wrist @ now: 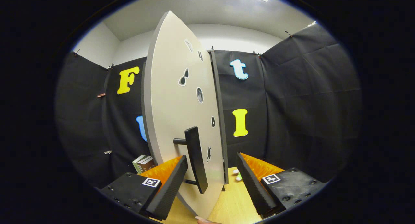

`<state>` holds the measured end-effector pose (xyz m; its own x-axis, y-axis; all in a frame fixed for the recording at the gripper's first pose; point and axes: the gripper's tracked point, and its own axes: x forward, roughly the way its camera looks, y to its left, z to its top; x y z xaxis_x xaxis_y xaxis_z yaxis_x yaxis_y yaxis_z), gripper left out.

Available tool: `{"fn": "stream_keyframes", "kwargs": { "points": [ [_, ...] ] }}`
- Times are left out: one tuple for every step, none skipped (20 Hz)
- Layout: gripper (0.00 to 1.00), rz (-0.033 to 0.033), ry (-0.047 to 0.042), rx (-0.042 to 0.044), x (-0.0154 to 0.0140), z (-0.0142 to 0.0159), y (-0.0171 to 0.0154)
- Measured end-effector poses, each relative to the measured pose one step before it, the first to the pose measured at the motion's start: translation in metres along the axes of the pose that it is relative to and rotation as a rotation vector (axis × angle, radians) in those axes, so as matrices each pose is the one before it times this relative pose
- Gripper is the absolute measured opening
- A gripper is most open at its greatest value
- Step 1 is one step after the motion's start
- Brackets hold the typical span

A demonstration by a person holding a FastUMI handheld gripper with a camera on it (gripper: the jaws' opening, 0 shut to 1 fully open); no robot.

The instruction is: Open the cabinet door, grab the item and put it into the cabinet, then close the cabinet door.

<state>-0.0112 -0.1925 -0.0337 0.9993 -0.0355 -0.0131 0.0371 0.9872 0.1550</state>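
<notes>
The cabinet door (175,97), a pale grey panel dotted with small stickers, stands partly open and edge-on, rising straight up between the two fingers of the gripper (210,178). Its dark bar handle (196,159) sits low on the door, on two short posts, and lies in the gap between the fingers, nearer the left one. The left fingertip comes close beside the handle's lower half; whether it touches is hard to say. The right finger stands well clear of both door and handle. So the fingers are spread wide, straddling the door's lower part and pressing on nothing.

Behind the door's far edge a dark vertical strip, the cabinet frame (216,97), shows; the inside of the cabinet is hidden by the door. The door's bottom corner reaches down toward the light wooden tabletop (231,204), where a fingertip (203,220) of a person shows just below it, cut off.

Beyond the fingers, on the tabletop past the door's edge, lies a small white and green item (238,175), mostly hidden and too small to make out. Left of the door, past the left finger, a few books (143,163) stand upright against the black cloth wall.
</notes>
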Motion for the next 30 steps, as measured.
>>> {"fn": "stream_keyframes", "kwargs": {
  "points": [
    [0.98,-0.01317,-0.00359,-0.00629,0.00187,0.00025,0.00596],
    [0.98,-0.01050,-0.00335,-0.00484,0.00133,-0.00028,0.00690],
    [0.98,-0.00627,-0.00164,-0.00434,0.00097,-0.00099,0.00847],
    [0.98,-0.00494,-0.00045,-0.00517,0.00300,-0.00088,0.00871],
    [0.98,-0.01010,-0.00218,-0.00891,0.00276,-0.00104,0.00822],
    [0.98,-0.01139,-0.00171,-0.00914,0.00329,-0.00084,0.00677],
    [0.98,-0.00716,-0.00226,-0.00237,-0.00014,-0.00119,0.01101],
    [0.98,-0.00400,0.00421,0.00143,0.00340,-0.00180,0.01004],
    [0.98,-0.00184,0.00659,0.00241,0.00265,-0.00280,0.01050],
    [0.98,0.00003,0.01091,0.00017,0.00290,-0.00398,0.01074],
    [0.98,0.00269,0.01281,-0.00340,0.00195,-0.00440,0.01117],
    [0.98,-0.00207,0.01027,-0.00663,0.00045,-0.00376,0.00972],
    [0.98,-0.00010,0.00257,-0.00440,-0.00062,-0.00146,0.00945],
    [0.98,0.00525,-0.00434,-0.00056,-0.00111,0.00059,0.01083],
    [0.98,0.00675,-0.00935,-0.00033,-0.00193,0.00165,0.00950],
    [0.98,0.00725,-0.00807,-0.00342,-0.00074,-0.00007,0.01059],
    [0.98,0.00643,-0.00401,-0.00830,-0.00055,-0.00053,0.00866],
    [0.98,0.00640,0.00100,-0.01291,-0.00038,-0.00256,0.00611],
    [0.98,0.00731,0.00446,-0.01503,-0.00020,-0.00142,0.00488],
    [0.98,0.00757,0.00426,-0.01419,-0.00044,-0.00130,0.00428],
    [0.97,0.00786,0.00106,-0.01544,-0.00013,0.00074,0.00114],
    [0.97,0.00717,-0.00187,-0.00875,-0.00057,0.00168,0.00097],
    [0.98,0.00631,-0.00286,-0.01167,0.00102,0.00274,-0.00109],
    [0.98,0.00768,0.00168,-0.00615,0.00061,0.00175,-0.00134],
    [0.98,0.01062,-0.00243,0.00284,0.00042,0.00227,-0.00110],
    [0.98,0.01553,-0.00666,0.00781,0.00144,0.00239,0.00130],
    [0.98,0.01592,-0.00147,0.00460,0.00129,-0.00024,0.00132],
    [0.98,0.00882,0.00841,-0.00411,0.00005,-0.00309,-0.00070],
    [0.98,0.00647,0.01602,-0.00948,0.00016,-0.00293,-0.00076],
    [0.98,0.00315,0.01455,-0.01131,0.00068,-0.00439,-0.00356]
  ]
}}
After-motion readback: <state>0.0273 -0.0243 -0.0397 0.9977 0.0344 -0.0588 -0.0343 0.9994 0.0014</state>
